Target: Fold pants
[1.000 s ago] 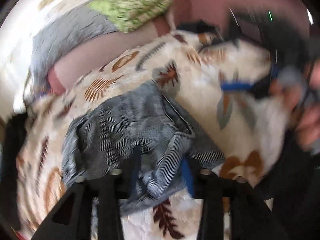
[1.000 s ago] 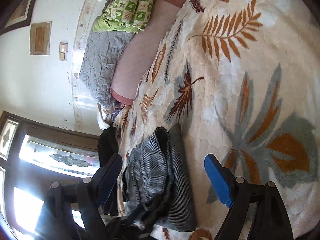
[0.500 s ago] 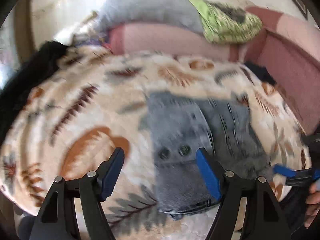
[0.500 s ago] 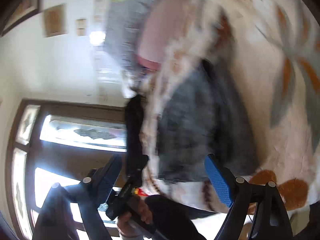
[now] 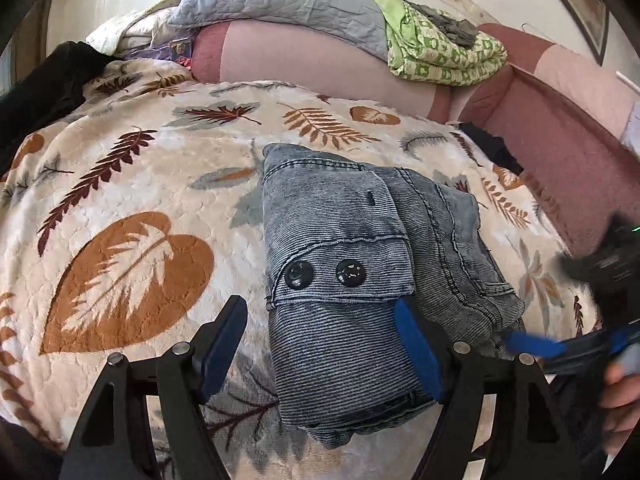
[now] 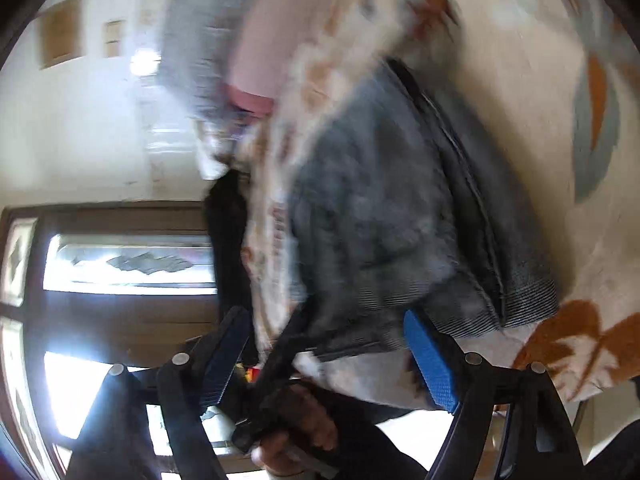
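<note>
The grey-blue denim pants (image 5: 360,248) lie folded into a compact bundle on the leaf-patterned blanket (image 5: 132,200), a flap with two dark buttons on top. My left gripper (image 5: 324,344) is open and empty, its blue pads hovering over the near end of the bundle. In the blurred right wrist view the pants (image 6: 384,216) show from the side. My right gripper (image 6: 336,364) is open and empty, off the bed's edge beside the bundle. It also shows at the right edge of the left wrist view (image 5: 568,348), held in a hand.
A pink sofa back (image 5: 304,64) runs behind the blanket, with a grey quilted pillow (image 5: 280,0) and a green patterned cloth (image 5: 440,48) on it. A black garment (image 5: 44,92) lies at the far left. A bright window (image 6: 128,264) lies beyond the bed.
My left gripper let go of the pants, opened and pulled back above the folded bundle. My right gripper swung away to the bed's edge, still open.
</note>
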`<state>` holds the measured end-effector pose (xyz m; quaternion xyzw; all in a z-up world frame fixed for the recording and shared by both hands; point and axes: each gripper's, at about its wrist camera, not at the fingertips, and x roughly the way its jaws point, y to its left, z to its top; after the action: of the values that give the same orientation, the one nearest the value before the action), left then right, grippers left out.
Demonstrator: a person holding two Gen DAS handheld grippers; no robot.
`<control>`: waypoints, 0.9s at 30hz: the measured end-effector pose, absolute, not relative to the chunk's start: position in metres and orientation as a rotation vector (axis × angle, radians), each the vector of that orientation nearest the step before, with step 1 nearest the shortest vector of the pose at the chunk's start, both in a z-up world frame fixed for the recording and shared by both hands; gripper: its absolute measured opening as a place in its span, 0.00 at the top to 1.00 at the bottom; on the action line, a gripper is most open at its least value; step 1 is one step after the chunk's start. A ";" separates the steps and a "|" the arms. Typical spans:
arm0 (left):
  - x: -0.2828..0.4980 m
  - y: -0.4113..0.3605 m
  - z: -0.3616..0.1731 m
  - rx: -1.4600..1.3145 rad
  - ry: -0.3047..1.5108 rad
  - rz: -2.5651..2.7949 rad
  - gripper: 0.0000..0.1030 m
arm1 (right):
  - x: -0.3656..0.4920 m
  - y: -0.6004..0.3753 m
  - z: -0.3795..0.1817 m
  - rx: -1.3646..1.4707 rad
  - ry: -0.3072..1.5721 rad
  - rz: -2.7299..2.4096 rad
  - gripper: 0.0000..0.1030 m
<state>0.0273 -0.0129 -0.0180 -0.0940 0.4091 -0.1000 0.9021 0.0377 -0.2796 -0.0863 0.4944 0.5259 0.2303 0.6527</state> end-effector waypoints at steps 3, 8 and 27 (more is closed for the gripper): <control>0.025 -0.013 -0.021 -0.193 0.837 -0.209 0.25 | 0.039 -0.283 -0.090 1.181 1.143 0.480 0.20; 0.024 -0.017 -0.019 -0.167 0.821 -0.197 0.25 | 0.051 -0.289 -0.088 1.134 1.124 0.411 0.21; 0.013 -0.017 -0.013 -0.138 0.782 -0.171 0.25 | 0.011 -0.271 -0.017 0.566 1.042 0.247 0.89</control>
<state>0.0134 -0.0173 -0.0132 -0.0674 0.3801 -0.0833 0.9187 0.0106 -0.2706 -0.0167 0.2660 0.4896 0.1160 0.8223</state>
